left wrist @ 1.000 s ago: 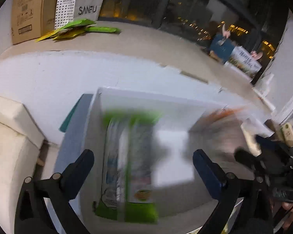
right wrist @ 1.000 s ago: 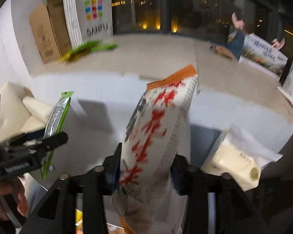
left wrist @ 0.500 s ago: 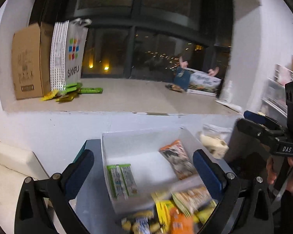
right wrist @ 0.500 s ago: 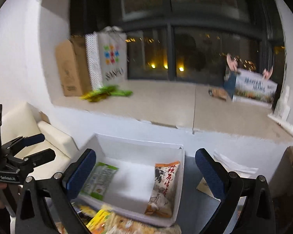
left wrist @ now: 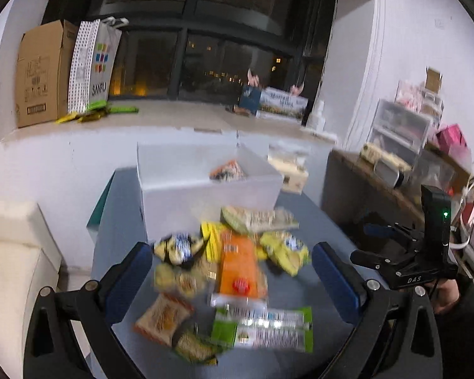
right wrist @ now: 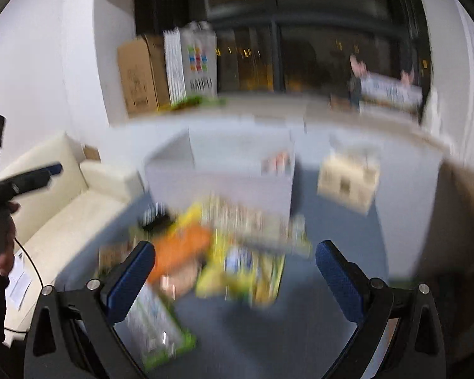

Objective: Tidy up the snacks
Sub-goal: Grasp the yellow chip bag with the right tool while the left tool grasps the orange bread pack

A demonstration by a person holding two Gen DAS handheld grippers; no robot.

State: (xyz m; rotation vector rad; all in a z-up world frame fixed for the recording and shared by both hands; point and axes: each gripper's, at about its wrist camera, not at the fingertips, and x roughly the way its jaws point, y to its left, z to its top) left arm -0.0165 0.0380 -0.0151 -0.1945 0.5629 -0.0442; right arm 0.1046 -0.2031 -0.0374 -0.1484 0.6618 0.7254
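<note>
Jaws wide apart on both sides, nothing between them: the left gripper (left wrist: pixel 232 271) hangs over the snack pile (left wrist: pixel 230 271) on the blue-grey counter (left wrist: pixel 316 227), touching none of it, and the right gripper (right wrist: pixel 235 271) sits just as spread above the same heap, its view badly smeared. Down in the left view, the orange packet (left wrist: pixel 240 268) lies flat with its long axis running away from the camera toward the white bin (left wrist: pixel 205 192). Nearer the camera, the green-ended bar pack (left wrist: pixel 265 328) lies crosswise, long axis left to right. The bin stands just behind the pile, and one orange-topped bag (left wrist: pixel 227 170) leans inside at its right end. A pale bag (left wrist: pixel 289 170) rests on the counter just right of the bin. The right gripper (left wrist: pixel 407 252) also shows at the left view's right edge, well clear of the snacks.
</note>
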